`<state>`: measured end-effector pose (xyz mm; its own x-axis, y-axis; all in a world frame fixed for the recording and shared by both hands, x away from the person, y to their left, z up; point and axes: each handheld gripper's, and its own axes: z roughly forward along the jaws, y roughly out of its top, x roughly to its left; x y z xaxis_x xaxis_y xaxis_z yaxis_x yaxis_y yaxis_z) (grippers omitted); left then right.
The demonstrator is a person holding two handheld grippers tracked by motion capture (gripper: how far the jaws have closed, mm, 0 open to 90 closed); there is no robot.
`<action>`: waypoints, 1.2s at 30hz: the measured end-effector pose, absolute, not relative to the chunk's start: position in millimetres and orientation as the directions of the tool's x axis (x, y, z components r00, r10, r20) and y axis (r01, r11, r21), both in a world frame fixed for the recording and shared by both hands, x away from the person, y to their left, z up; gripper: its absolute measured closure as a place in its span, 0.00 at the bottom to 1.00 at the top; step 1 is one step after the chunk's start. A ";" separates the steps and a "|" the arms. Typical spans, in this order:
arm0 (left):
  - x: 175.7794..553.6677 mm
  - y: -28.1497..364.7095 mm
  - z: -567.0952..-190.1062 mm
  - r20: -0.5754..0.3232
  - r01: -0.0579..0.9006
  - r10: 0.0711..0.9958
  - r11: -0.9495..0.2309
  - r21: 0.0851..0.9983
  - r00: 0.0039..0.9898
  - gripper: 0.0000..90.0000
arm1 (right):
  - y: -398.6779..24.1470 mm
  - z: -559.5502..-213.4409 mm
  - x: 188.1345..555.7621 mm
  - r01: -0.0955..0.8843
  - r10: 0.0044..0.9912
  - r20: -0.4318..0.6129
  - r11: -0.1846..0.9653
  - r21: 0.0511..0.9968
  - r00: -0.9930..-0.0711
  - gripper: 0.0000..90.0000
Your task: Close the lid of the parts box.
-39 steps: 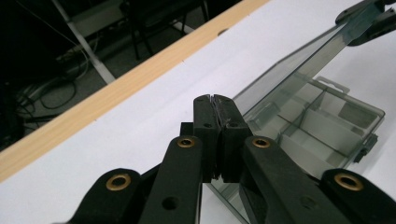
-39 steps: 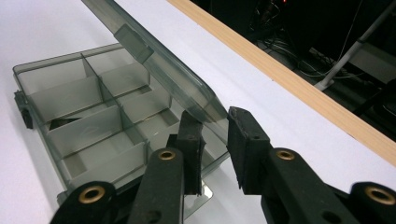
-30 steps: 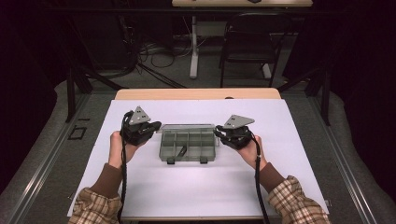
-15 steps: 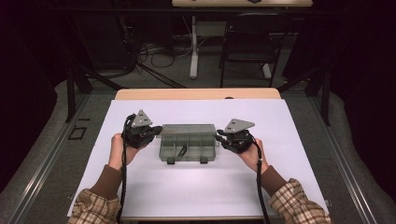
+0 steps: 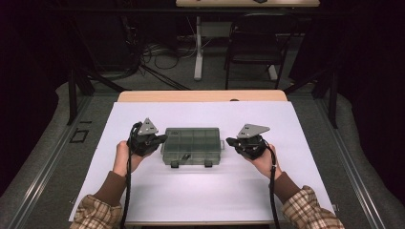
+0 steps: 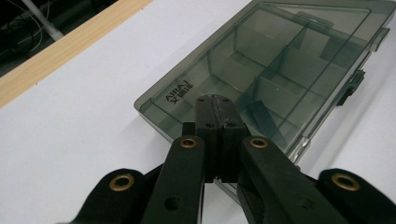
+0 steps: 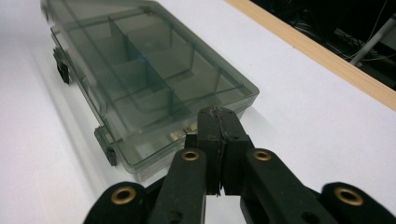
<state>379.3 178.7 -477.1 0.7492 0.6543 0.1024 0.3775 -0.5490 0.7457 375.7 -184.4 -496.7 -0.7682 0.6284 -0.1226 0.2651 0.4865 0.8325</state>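
Observation:
A smoky see-through compartment box (image 5: 191,143) lies on the white table cover with its lid down and two black latches on the near side. My left gripper (image 5: 161,139) sits at the box's left end, its jaws shut with nothing between them. In the left gripper view the gripper (image 6: 215,100) hangs over the lettered edge of the box (image 6: 280,60). My right gripper (image 5: 230,141) is at the box's right end. Its jaws have just been closing and are shut on nothing. In the right gripper view the gripper (image 7: 218,114) points at the short end of the box (image 7: 154,74).
The white cover (image 5: 200,195) spreads wide in front of the box and to both sides. A wooden table edge (image 5: 200,96) runs along the back. Beyond it stand a chair (image 5: 258,43) and floor cables. The person's forearms in checked sleeves come in from the bottom.
The right gripper has shifted slightly to the right, off the box's end. The left hand and the box have stayed put.

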 end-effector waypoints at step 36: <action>373.3 170.9 -508.1 0.084 0.394 0.630 -0.579 0.714 0.772 1.00 | -141.2 -518.3 373.9 0.264 0.566 -0.124 0.553 0.790 -0.815 1.00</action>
<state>373.3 170.9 -508.1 0.7724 0.6295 0.0839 0.3941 -0.5787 0.7140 373.9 -141.2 -518.3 -0.8152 0.5658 -0.1239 0.2638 0.5532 0.7902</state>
